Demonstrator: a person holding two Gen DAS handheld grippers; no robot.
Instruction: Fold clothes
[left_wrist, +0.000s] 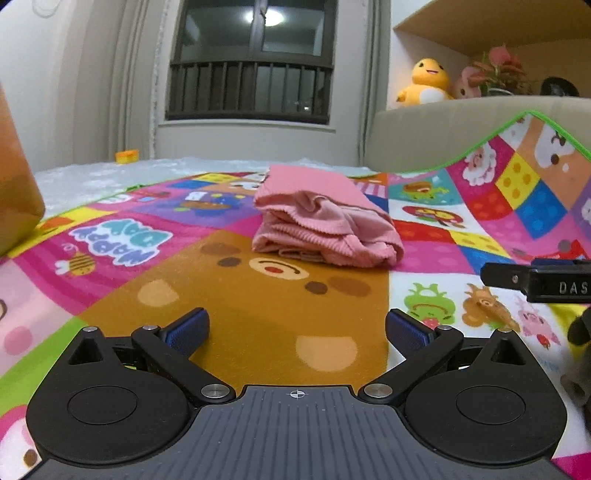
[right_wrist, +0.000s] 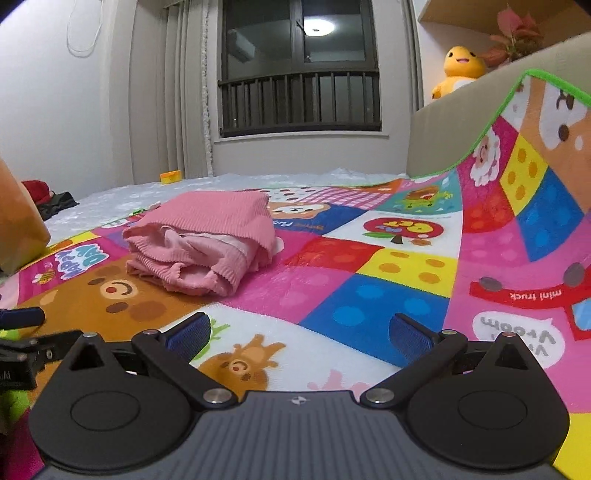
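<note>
Pink garment (left_wrist: 325, 225) folded, ahead of both claws

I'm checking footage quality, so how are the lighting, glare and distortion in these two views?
Left wrist: even indoor light, ceiling lamp glare in the dark window, fisheye bending at the edges, pink garment sharp. Right wrist: the same lamp reflection, mat curved by distortion.

**Count of things on and around the play mat**

One folded pink garment (left_wrist: 325, 221) at 12 o'clock on one cartoon play mat (left_wrist: 258, 302). Two grippers: the left gripper (left_wrist: 297, 328) and the right gripper (right_wrist: 299, 332), each with two blue-padded fingers. One yellow plush duck (left_wrist: 424, 81) at 2 o'clock. One barred window (left_wrist: 255, 62). One small orange-yellow block (left_wrist: 127, 156) at 11 o'clock.
</note>
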